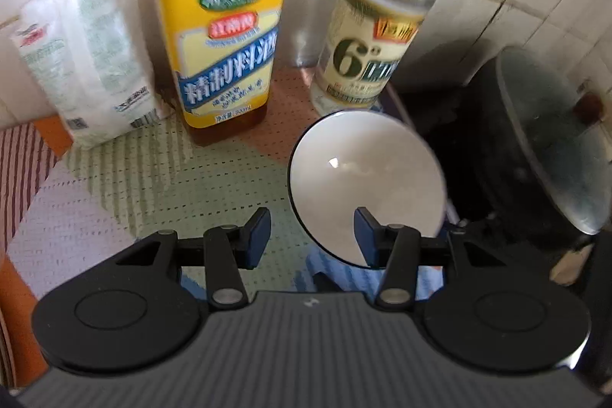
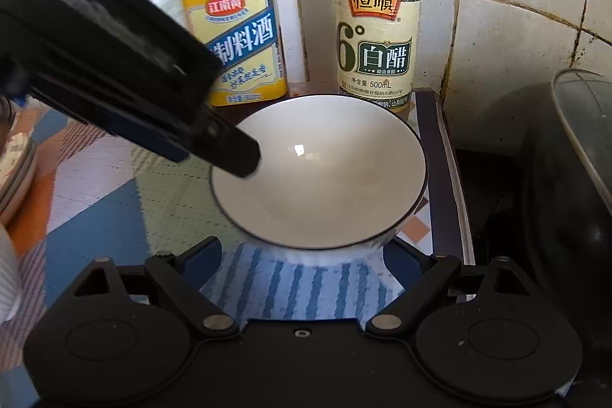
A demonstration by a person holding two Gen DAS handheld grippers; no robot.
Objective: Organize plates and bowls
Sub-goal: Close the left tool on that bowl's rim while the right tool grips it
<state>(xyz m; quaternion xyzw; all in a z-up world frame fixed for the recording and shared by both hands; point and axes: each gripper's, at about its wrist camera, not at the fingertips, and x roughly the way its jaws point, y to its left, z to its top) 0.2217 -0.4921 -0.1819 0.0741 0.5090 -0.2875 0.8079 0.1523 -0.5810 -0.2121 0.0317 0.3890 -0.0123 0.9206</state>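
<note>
Bowl (image 2: 317, 174), white with a dark rim, sits on the patterned mat (image 2: 95, 217) right ahead of my right gripper (image 2: 302, 255), whose fingers are spread wide on either side of its base; I cannot tell whether they touch it. My left gripper (image 1: 311, 230) is open too, its right finger (image 1: 367, 236) over the bowl's rim, the left finger clear of it. Beyond the bowl stand a yellow-labelled bottle (image 2: 233, 25) and a vinegar bottle (image 2: 376, 33).
</note>
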